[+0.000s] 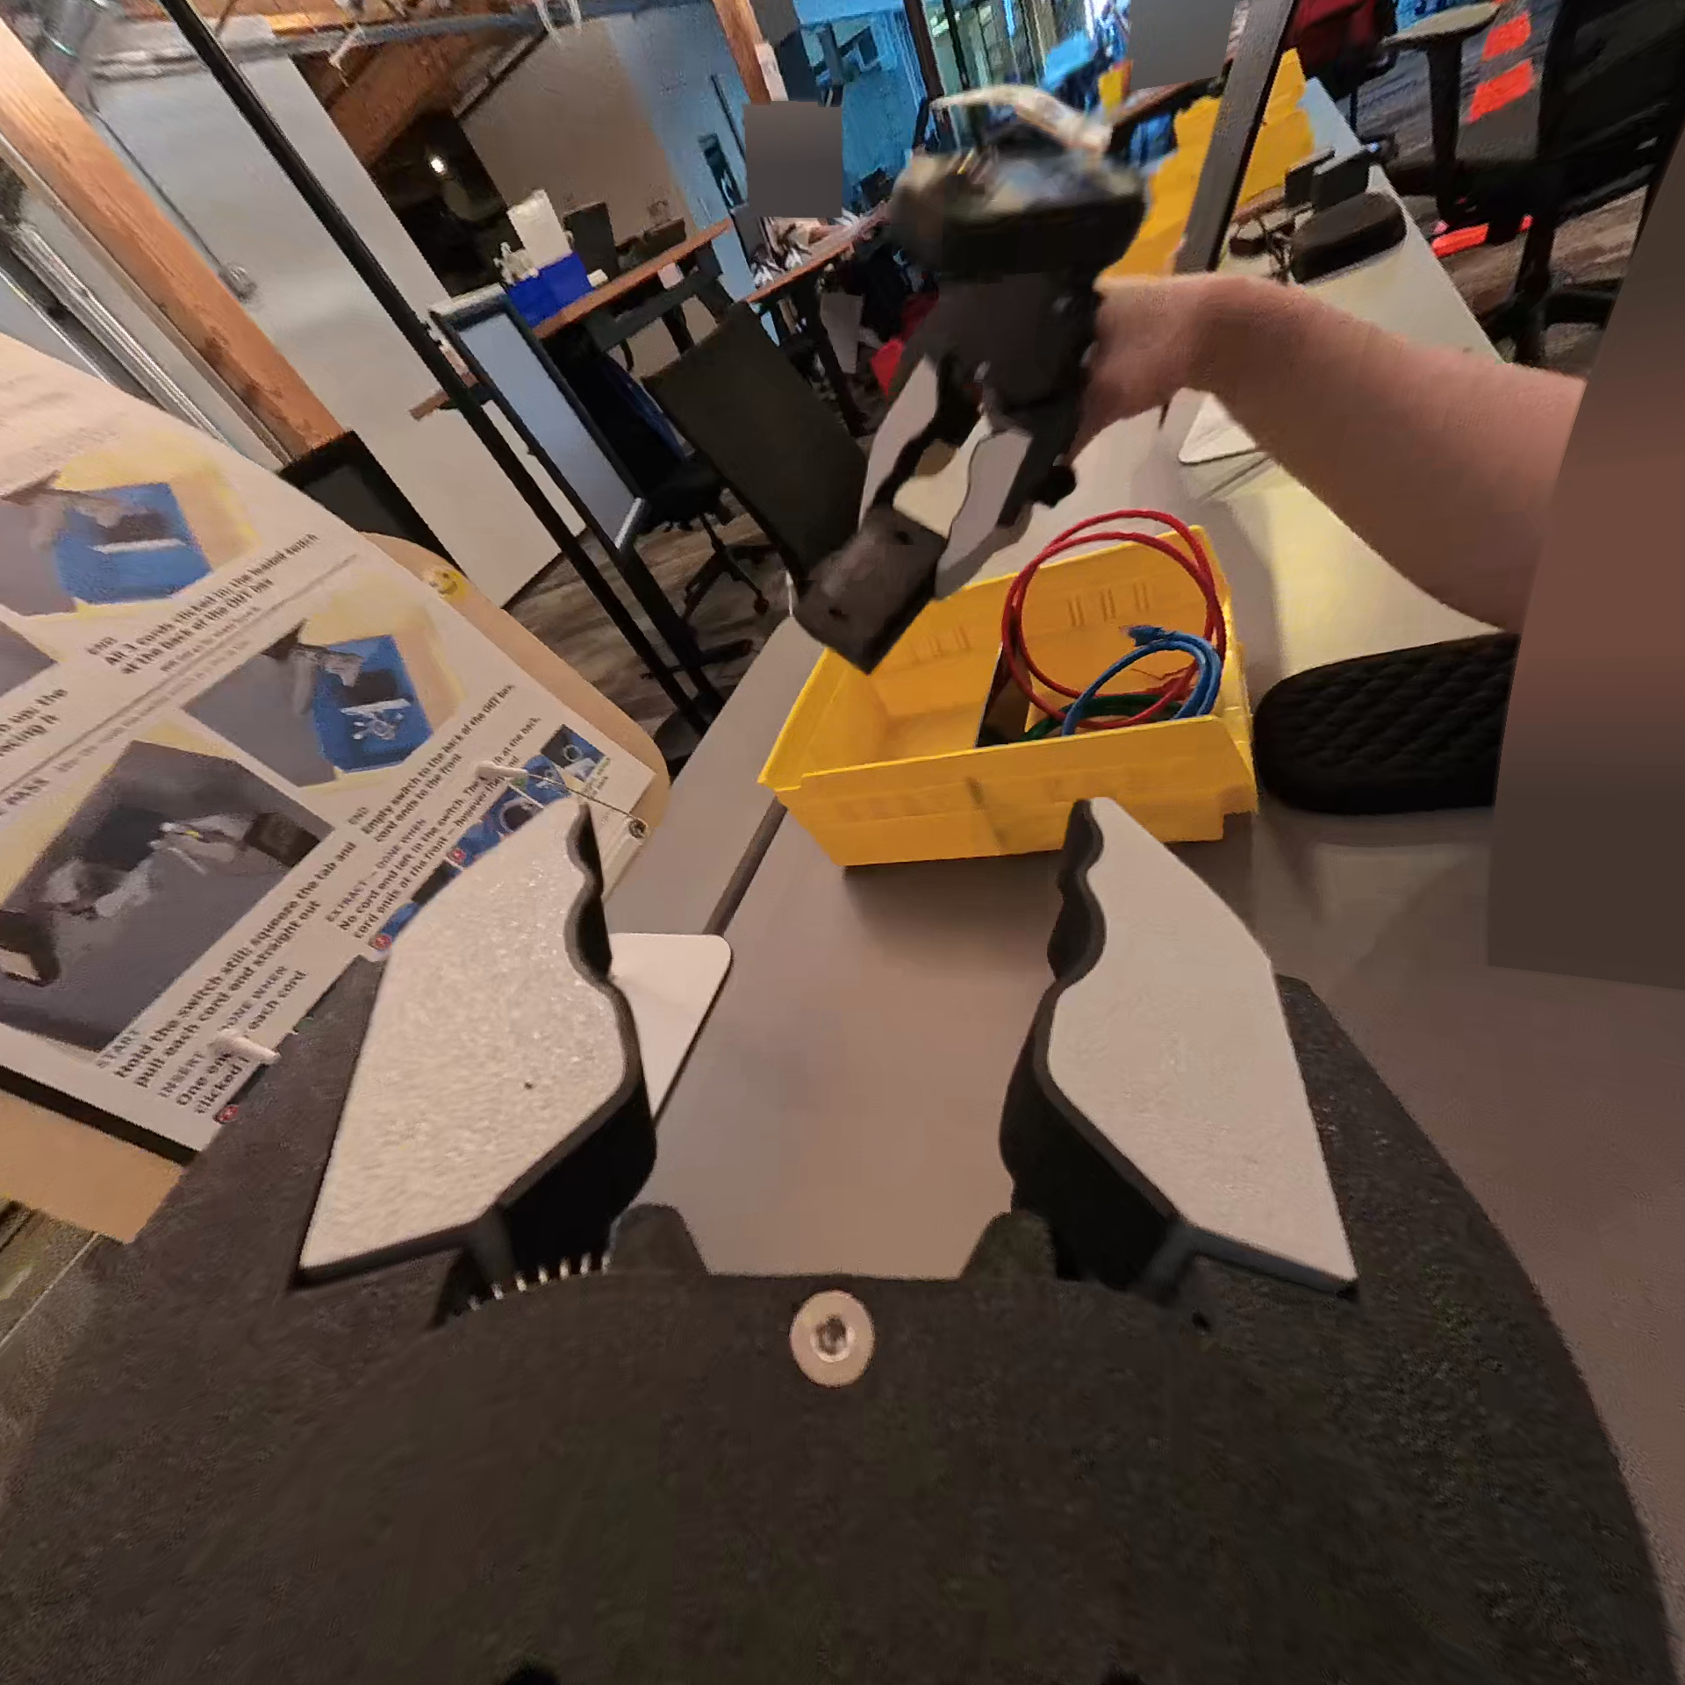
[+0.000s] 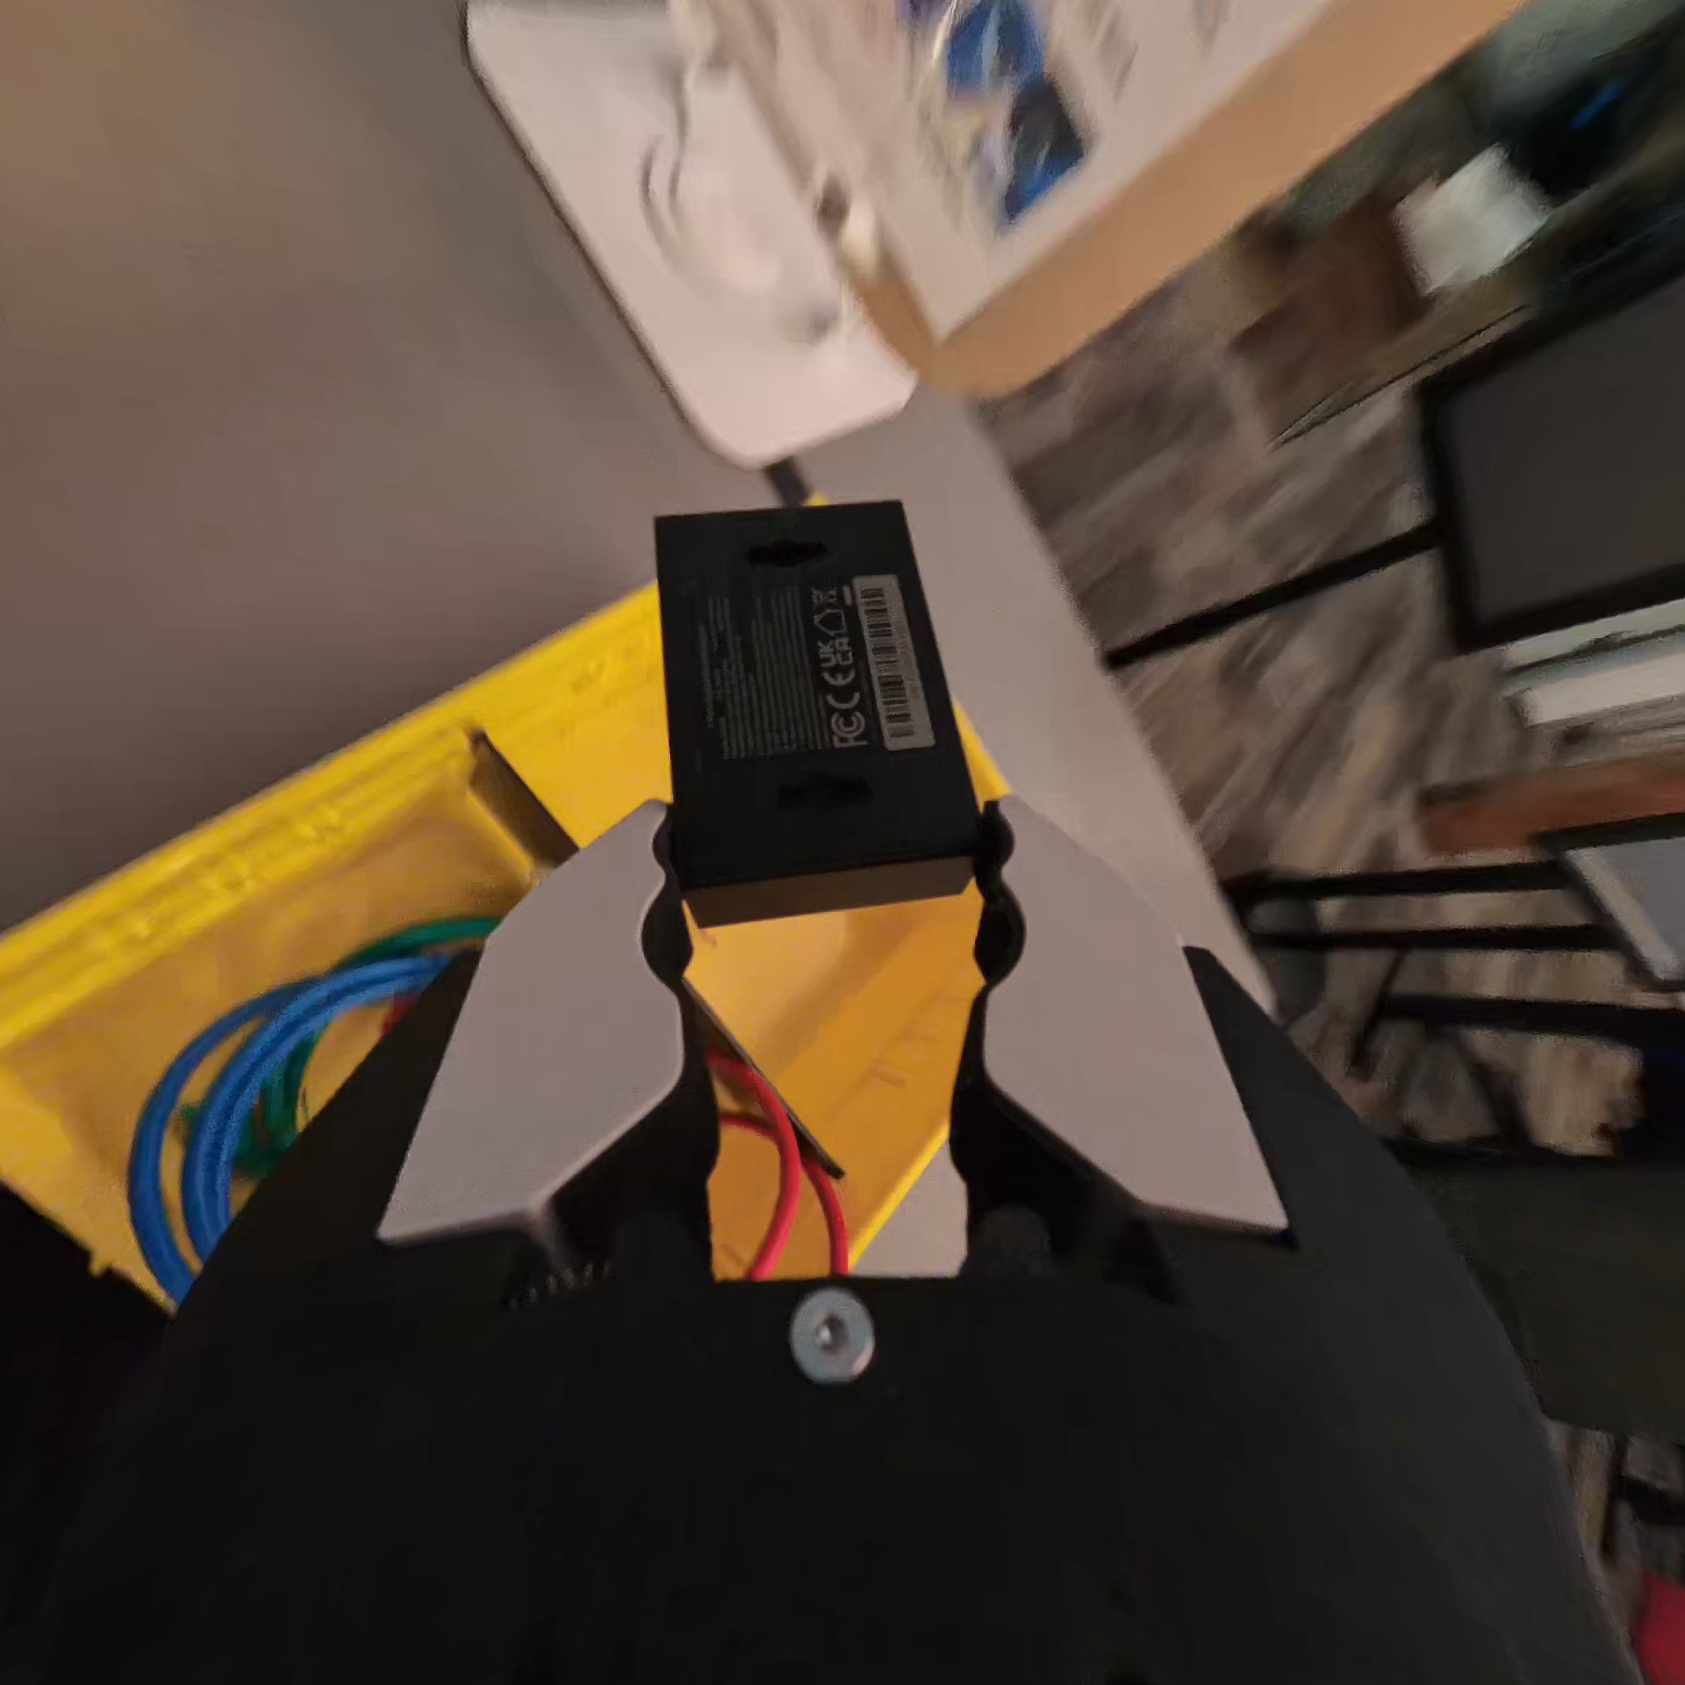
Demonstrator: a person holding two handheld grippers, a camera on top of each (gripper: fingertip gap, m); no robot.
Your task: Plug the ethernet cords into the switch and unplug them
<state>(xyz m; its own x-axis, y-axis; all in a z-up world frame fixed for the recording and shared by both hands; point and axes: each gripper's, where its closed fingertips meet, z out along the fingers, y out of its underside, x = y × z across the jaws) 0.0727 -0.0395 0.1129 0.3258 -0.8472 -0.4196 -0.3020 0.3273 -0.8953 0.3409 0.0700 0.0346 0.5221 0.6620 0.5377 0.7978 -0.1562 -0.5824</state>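
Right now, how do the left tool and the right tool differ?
The left tool is open and empty, while the right tool is shut on the black switch. The left tool is over bare grey table short of the yellow bin; the right tool is raised over that bin. Both have grey fingers on black bodies.

We see a bright yellow plastic bin point(image 1: 957, 811), red point(image 1: 1049, 584), blue point(image 1: 1194, 666) and green point(image 1: 1121, 707) coiled cords, and a matte black rectangular switch point(image 2: 802, 693).
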